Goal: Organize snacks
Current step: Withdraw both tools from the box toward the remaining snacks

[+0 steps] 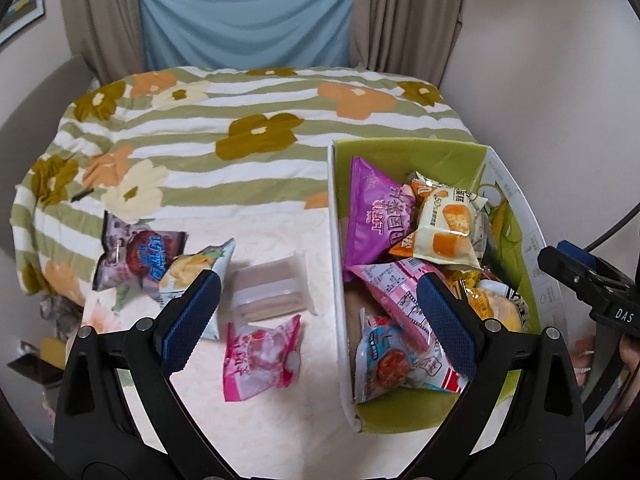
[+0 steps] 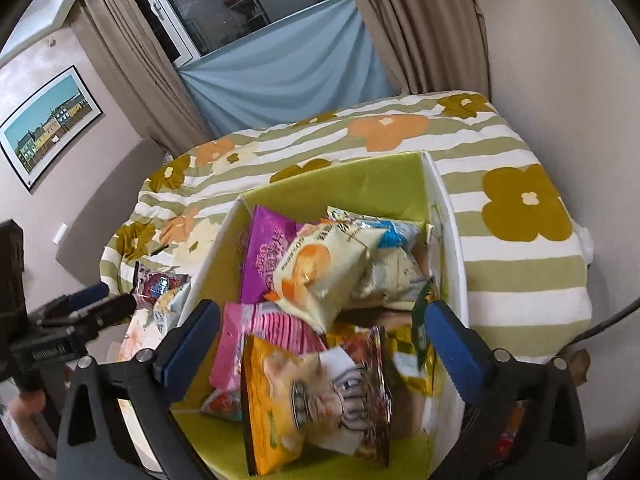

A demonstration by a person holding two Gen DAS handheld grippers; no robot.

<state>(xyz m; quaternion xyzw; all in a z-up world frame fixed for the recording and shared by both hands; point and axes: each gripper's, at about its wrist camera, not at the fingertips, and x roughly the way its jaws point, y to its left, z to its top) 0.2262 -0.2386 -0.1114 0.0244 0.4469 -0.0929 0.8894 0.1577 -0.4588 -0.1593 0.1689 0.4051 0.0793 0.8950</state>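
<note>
Right tool (image 2: 320,344) spread wide above a yellow snack packet (image 2: 316,404) in the green box (image 2: 380,180), left tool (image 1: 320,320) wide and empty over the bed (image 1: 256,224), pink packet (image 1: 260,356) beneath

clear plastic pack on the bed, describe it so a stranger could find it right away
Start at the green box on the flowered bed. Four snacks lie loose on the sheet left of its white wall. The clear plastic pack is the one nearest that wall in the back row; it alone is see-through and boxy, with pale layers inside, while the others are printed bags.

Snack packets (image 2: 320,272) in green box (image 2: 384,178)
</note>
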